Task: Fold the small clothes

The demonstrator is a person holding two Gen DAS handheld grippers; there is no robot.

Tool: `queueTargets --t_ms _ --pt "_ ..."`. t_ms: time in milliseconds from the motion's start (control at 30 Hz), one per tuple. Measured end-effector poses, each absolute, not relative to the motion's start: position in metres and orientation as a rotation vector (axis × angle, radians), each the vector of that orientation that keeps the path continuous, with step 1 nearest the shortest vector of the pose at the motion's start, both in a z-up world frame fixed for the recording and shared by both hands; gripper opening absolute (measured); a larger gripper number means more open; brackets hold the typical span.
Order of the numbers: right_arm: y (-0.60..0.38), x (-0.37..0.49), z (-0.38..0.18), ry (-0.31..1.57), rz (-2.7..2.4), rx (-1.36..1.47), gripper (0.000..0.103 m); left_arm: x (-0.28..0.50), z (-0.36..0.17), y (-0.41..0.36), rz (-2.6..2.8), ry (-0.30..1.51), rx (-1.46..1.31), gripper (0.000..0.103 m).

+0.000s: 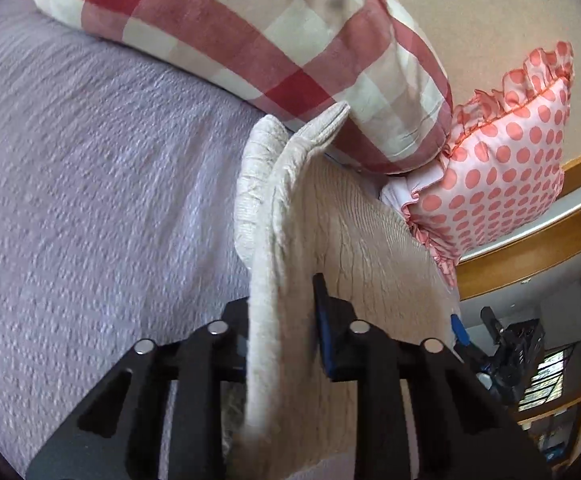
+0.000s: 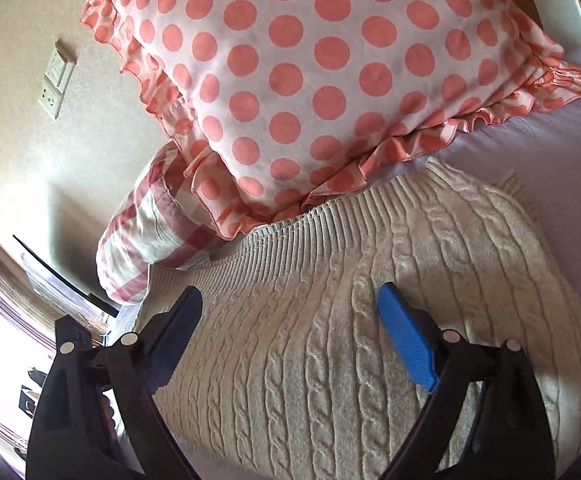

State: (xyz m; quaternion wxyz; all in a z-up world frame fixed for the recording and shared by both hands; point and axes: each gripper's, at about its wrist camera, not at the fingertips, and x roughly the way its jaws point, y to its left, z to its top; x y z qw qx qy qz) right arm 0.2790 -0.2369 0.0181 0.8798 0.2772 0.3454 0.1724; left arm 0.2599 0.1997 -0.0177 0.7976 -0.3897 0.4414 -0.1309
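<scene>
A cream cable-knit sweater (image 2: 330, 320) lies on a lilac bedspread (image 1: 90, 200). In the left wrist view my left gripper (image 1: 282, 312) is shut on a lifted edge of the sweater (image 1: 286, 208), which stands up between the blue-padded fingers; the sleeve cuff points toward the pillows. In the right wrist view my right gripper (image 2: 290, 312) is open and empty, hovering just over the sweater's body near its ribbed hem (image 2: 298, 232). The right gripper also shows in the left wrist view (image 1: 506, 344) at the lower right.
A red-and-cream checked pillow (image 1: 250, 40) and a pink polka-dot ruffled pillow (image 2: 310, 80) lean against the wall at the bed's head, touching the sweater's far edge. A wooden ledge (image 1: 530, 248) runs at right. A wall socket (image 2: 54, 84) is on the wall.
</scene>
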Motion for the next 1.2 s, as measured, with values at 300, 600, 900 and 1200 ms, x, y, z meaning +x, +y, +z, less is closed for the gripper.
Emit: queueTargets --t_ms 300,600,900,1200 --pt "-0.281 0.263 0.048 0.603 0.36 0.632 0.091 0.27 0.094 0.135 -0.364 0.857 -0.721 0.013" --pt "-0.386 0.25 0.039 0.545 0.169 0.772 0.091 0.328 0.095 -0.154 -0.712 1.011 -0.543 0.016" --pt "-0.398 0.258 0.038 0.639 0.266 0.782 0.09 0.258 0.126 -0.12 -0.728 0.811 -0.234 0.041" --pt "-0.347 0.291 0.01 0.836 0.228 0.553 0.036 0.218 0.058 -0.114 -0.678 0.854 0.03 0.044"
